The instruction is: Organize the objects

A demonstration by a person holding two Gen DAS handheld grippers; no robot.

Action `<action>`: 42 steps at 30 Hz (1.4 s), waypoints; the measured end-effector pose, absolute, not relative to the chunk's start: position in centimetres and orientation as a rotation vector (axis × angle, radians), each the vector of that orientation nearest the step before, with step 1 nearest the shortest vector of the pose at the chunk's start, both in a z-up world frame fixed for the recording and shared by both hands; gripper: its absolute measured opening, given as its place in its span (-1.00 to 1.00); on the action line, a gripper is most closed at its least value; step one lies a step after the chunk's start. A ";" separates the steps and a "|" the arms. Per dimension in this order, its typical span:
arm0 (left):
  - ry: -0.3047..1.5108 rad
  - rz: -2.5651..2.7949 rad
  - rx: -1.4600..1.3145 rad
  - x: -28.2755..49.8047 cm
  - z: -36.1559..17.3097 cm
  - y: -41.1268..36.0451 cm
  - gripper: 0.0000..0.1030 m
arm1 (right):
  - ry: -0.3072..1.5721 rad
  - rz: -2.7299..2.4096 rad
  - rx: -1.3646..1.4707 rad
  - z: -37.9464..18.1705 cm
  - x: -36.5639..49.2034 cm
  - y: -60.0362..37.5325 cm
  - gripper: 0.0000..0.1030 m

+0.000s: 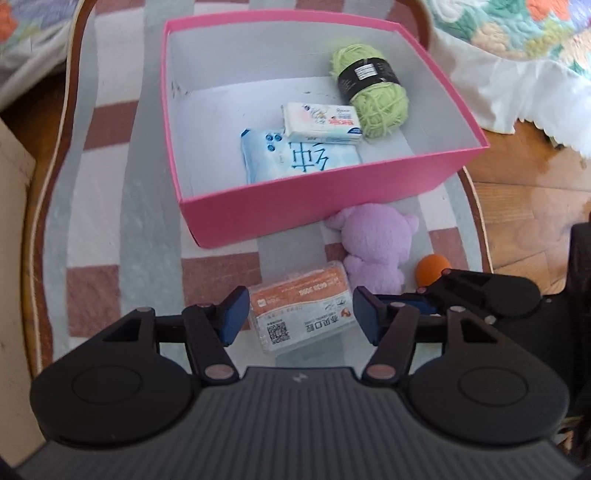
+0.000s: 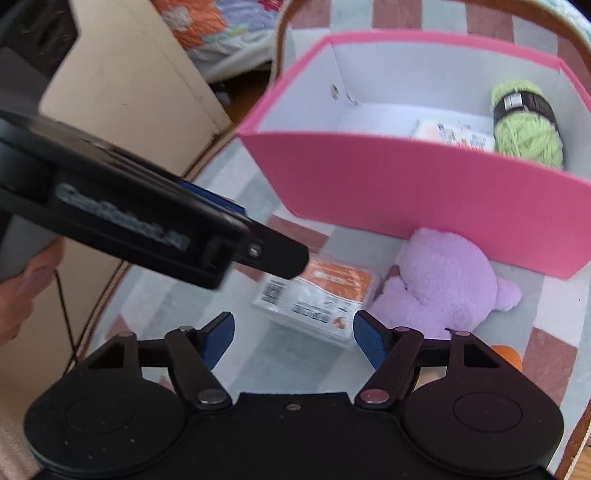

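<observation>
A pink box [image 1: 288,206] stands on the checked tablecloth and holds green yarn [image 1: 373,92], a white tissue pack [image 1: 321,122] and a blue wipes pack [image 1: 295,158]. In front of it lie a clear orange-labelled packet [image 1: 301,306], a purple plush toy [image 1: 376,243] and an orange ball [image 1: 432,269]. My left gripper [image 1: 301,319] is open with its blue pads on either side of the packet. My right gripper [image 2: 293,338] is open and empty, just before the packet [image 2: 317,299] and beside the plush [image 2: 443,284]. The left gripper's body [image 2: 147,225] crosses the right wrist view.
The round table's wooden rim [image 1: 476,218] curves close on the right, with wood floor beyond. A beige cardboard panel [image 2: 122,81] stands to the left. Quilted bedding [image 1: 517,33] lies behind the table.
</observation>
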State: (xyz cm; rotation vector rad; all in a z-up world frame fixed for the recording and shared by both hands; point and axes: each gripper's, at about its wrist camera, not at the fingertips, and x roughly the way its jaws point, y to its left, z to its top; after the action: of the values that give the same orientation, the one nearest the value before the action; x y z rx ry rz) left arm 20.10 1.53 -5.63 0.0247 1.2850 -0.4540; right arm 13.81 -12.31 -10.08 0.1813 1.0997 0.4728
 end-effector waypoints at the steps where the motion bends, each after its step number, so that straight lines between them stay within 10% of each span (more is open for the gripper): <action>1: 1.296 -0.444 0.020 20.2 -6.2 1.7 0.23 | 1.108 0.466 0.186 -10.5 13.9 -12.3 0.47; 23: 1.247 -0.381 -0.044 19.8 -11.3 3.6 0.46 | 1.042 0.447 0.177 -11.9 13.0 -11.4 0.53; 42: 1.357 -0.367 -0.186 20.5 -12.1 3.9 0.15 | 0.985 0.367 -0.014 -13.1 11.8 -9.2 0.37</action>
State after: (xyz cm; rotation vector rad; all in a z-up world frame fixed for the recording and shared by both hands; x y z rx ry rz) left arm 20.51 3.85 -12.13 -0.1856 1.3570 -0.3668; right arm 11.78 -9.21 -13.05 -0.0141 0.9853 0.3667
